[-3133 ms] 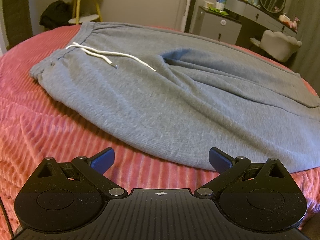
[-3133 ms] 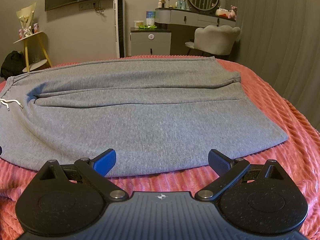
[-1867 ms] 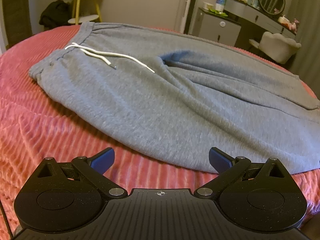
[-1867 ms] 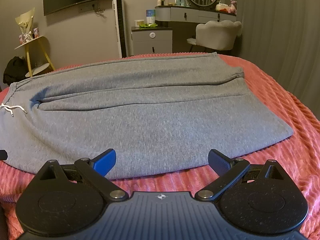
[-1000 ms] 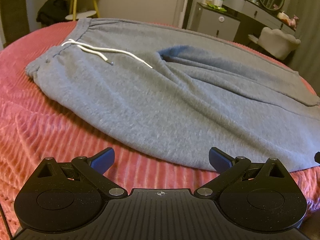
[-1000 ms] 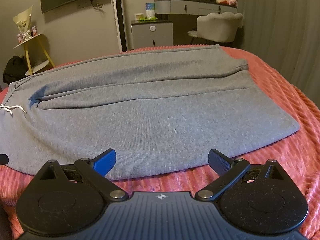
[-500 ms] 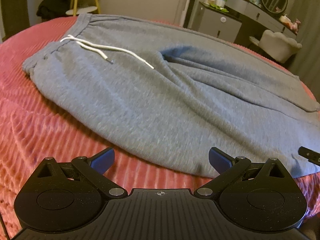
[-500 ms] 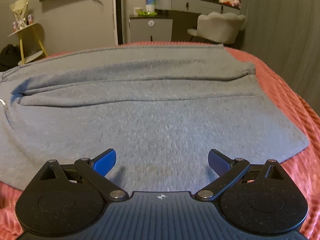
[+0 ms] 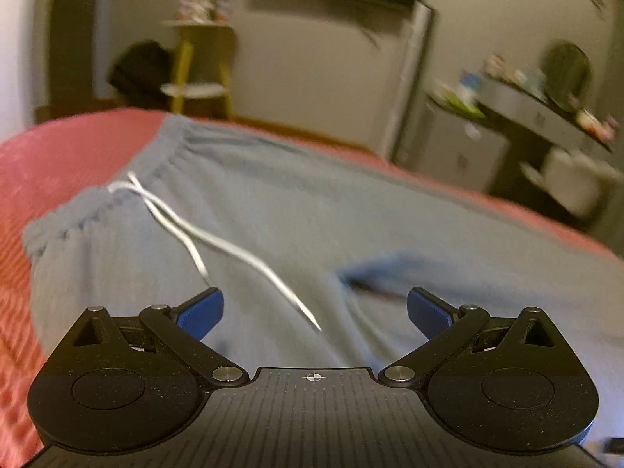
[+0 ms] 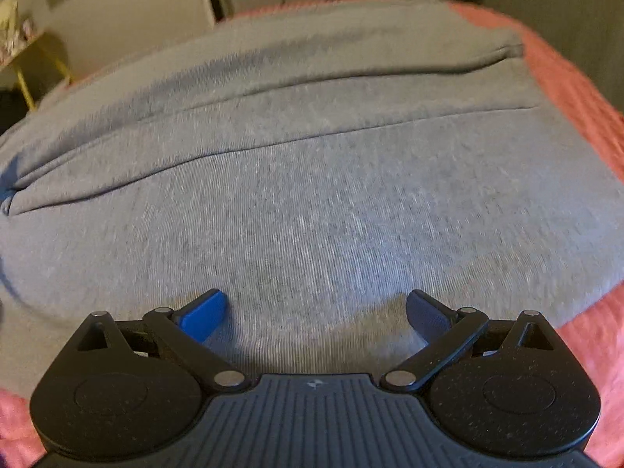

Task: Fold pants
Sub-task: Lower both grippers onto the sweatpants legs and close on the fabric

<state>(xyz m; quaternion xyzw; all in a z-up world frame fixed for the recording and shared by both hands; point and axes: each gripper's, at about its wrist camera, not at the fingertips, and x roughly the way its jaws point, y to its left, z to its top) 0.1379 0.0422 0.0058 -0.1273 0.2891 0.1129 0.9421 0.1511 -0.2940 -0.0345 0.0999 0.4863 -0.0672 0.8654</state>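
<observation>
Left wrist view has swung hard: half a second ago the left claw (image 9: 315, 314) sat back over the pink bedspread (image 9: 58, 156) short of the cloth, and now it is out over the grey pants (image 9: 351, 214) near the waist end, the whole picture smeared with motion. The white drawstring (image 9: 218, 241) that lay far off now runs down almost between the blue pads (image 9: 201, 312), its tip just ahead of the claw's middle. The waistband (image 9: 117, 202) sits upper left, and the shadowed fold at the crotch shows just ahead of the right pad. The left claw is spread wide and grasps nothing; whether its pads touch the cloth I cannot tell.

Over to the right wrist view: the right claw (image 10: 316, 312) has also pushed forward and tipped down, so the pants (image 10: 312, 175) now fill nearly the whole picture where the room showed above them before. The claw is released, fingers (image 10: 206, 314) wide apart and empty, low over the near leg with its shadow dark on the fabric just beneath. The far leg lies beyond a long crease, its hem at the upper right. The pants lie spread flat and unfolded on the bed, bedspread (image 10: 577, 89) showing at the right edge.
</observation>
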